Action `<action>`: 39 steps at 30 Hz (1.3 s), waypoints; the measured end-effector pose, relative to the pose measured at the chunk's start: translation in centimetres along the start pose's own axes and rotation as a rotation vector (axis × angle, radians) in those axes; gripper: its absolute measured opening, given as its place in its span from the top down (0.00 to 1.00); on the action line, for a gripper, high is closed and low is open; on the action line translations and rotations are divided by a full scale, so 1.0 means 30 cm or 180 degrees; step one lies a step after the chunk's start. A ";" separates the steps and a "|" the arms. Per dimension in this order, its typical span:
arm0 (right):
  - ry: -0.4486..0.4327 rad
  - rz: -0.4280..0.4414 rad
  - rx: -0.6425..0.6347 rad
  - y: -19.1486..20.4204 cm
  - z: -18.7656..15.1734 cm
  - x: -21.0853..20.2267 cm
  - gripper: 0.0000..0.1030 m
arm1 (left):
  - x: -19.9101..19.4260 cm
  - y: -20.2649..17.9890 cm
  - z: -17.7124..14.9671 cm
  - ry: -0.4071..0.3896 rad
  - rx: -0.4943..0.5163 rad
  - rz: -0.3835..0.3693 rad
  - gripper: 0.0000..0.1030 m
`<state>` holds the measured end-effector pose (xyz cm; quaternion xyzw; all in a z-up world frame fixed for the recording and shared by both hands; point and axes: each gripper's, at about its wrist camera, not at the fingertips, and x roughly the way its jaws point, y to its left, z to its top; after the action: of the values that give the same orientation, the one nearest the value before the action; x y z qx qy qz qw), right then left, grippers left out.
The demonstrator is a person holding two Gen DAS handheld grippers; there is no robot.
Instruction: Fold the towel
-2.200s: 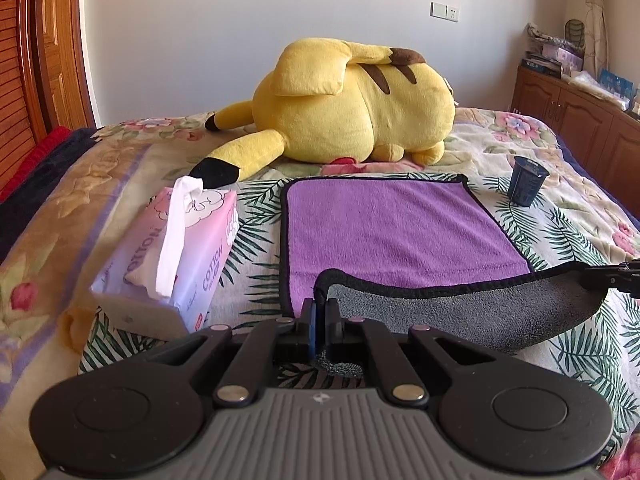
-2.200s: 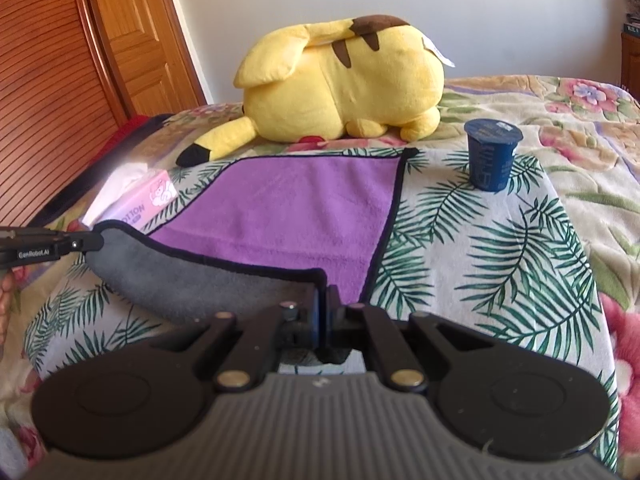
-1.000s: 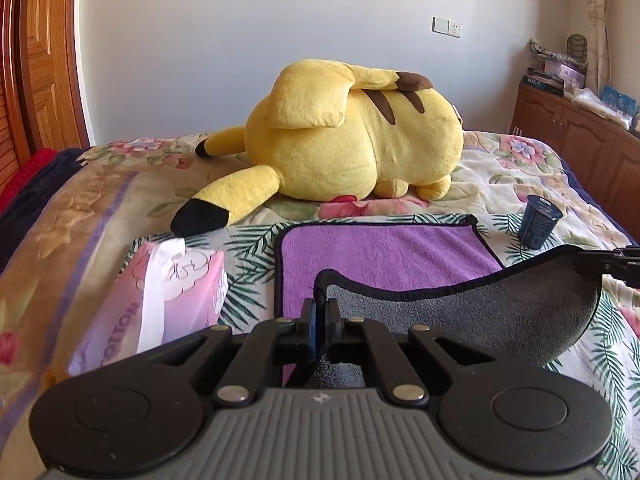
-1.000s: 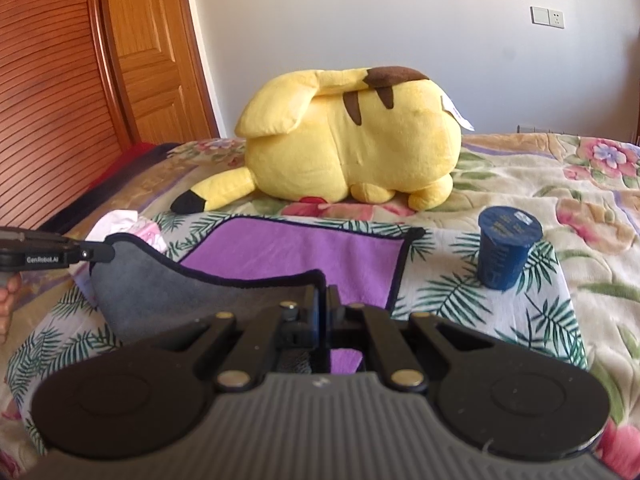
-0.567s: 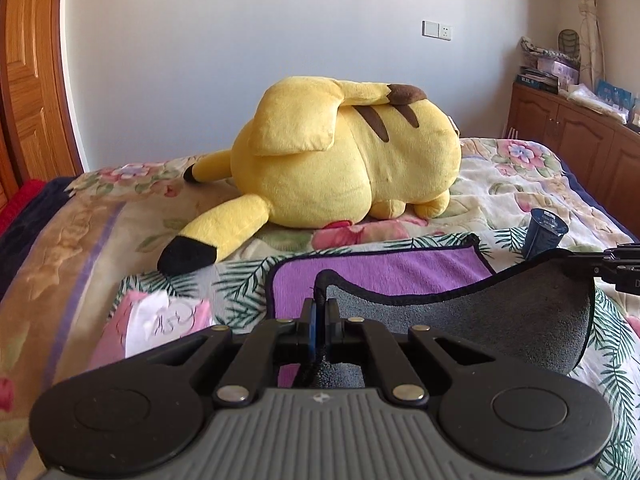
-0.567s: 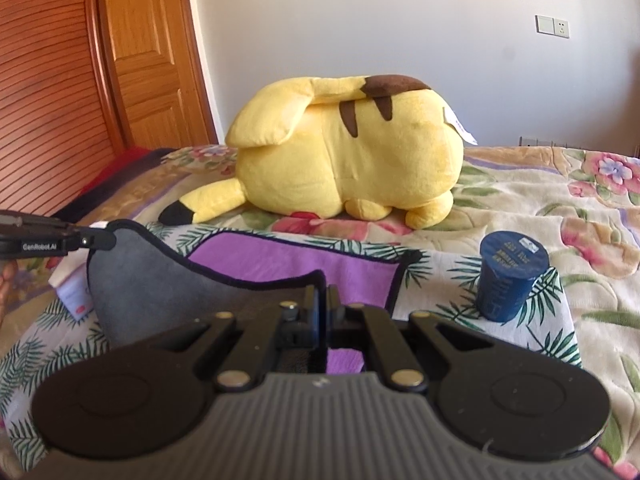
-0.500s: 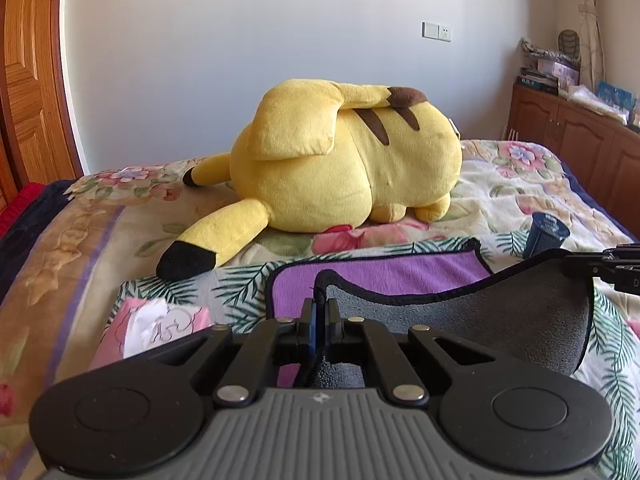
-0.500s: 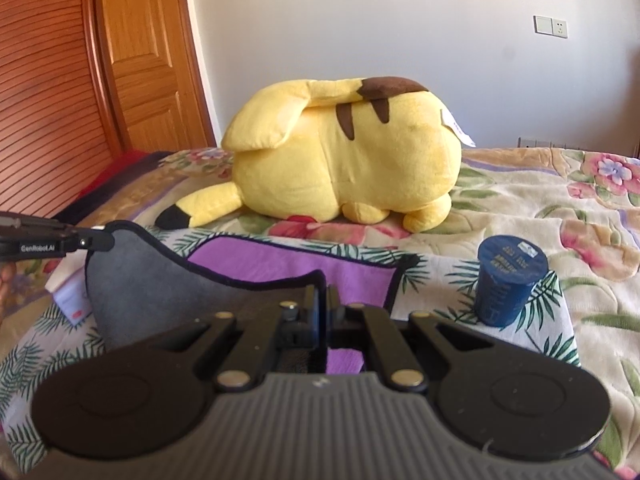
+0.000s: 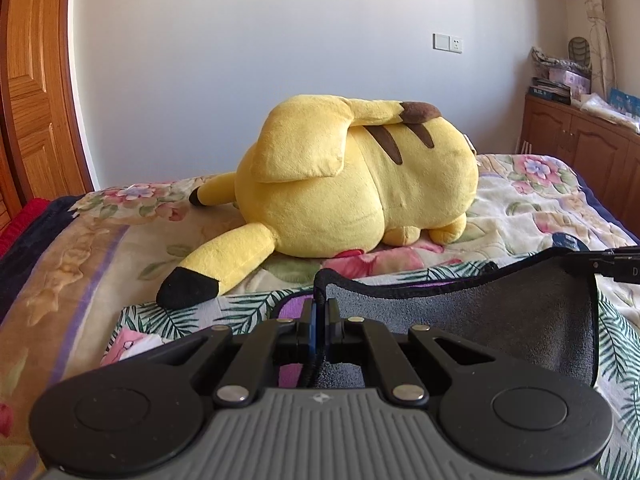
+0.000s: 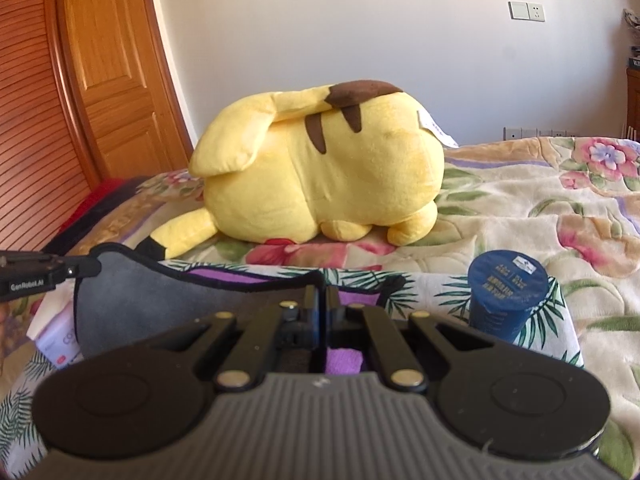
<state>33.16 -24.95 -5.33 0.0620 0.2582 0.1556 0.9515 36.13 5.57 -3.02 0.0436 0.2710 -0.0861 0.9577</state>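
Observation:
The towel (image 9: 480, 316) is purple on top and grey underneath, with a black hem. Its near edge is lifted and carried over the far part, so the grey underside faces me. My left gripper (image 9: 319, 308) is shut on the near left corner. My right gripper (image 10: 322, 300) is shut on the near right corner; it also shows at the right edge of the left wrist view (image 9: 616, 264). In the right wrist view the grey underside (image 10: 168, 304) hangs between both grippers, and only a thin purple strip (image 10: 236, 278) of the flat part shows beyond it.
A large yellow plush toy (image 9: 352, 184) lies just beyond the towel's far edge. A dark blue cup (image 10: 506, 298) stands right of the towel. A pink tissue pack (image 9: 128, 346) lies to its left. Wooden cabinets (image 9: 584, 152) line the right wall.
Both grippers have carried the lifted near edge forward toward the plush toy. The visible purple area has shrunk to a thin strip. The tissue pack has dropped low in the left wrist view.

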 end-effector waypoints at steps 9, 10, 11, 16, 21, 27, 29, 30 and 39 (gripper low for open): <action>0.0016 -0.0058 -0.0062 -0.014 0.028 0.066 0.96 | 0.042 0.005 0.035 -0.0143 0.0035 0.0104 1.00; 0.0013 -0.0060 -0.0077 -0.014 0.032 0.070 0.96 | 0.048 0.005 0.038 -0.0152 0.0035 0.0108 1.00; 0.0008 -0.0070 -0.0104 -0.013 0.036 0.074 0.96 | 0.054 0.003 0.039 -0.0161 0.0038 0.0118 1.00; -0.0027 -0.0134 -0.0248 -0.011 0.055 0.097 0.96 | 0.083 -0.008 0.049 -0.0202 0.0065 0.0140 1.00; -0.0053 -0.0182 -0.0312 -0.011 0.064 0.122 0.96 | 0.106 -0.020 0.058 -0.0255 0.0087 0.0154 1.00; -0.0021 -0.0237 -0.0393 -0.008 0.056 0.157 0.96 | 0.155 -0.037 0.050 -0.0246 0.0097 0.0172 1.00; -0.0012 -0.0239 -0.0426 -0.008 0.057 0.169 0.96 | 0.177 -0.041 0.046 -0.0234 0.0081 0.0178 1.00; -0.0004 -0.0250 -0.0453 -0.008 0.056 0.176 0.96 | 0.189 -0.044 0.044 -0.0225 0.0080 0.0185 1.00; 0.0066 -0.0317 -0.0424 -0.039 0.023 0.229 0.96 | 0.264 -0.036 0.020 -0.0122 0.0029 0.0247 1.00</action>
<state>39.46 -23.82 -8.21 -0.0160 0.2599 0.1256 0.9573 42.89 3.32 -6.71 0.0568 0.2502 -0.0510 0.9652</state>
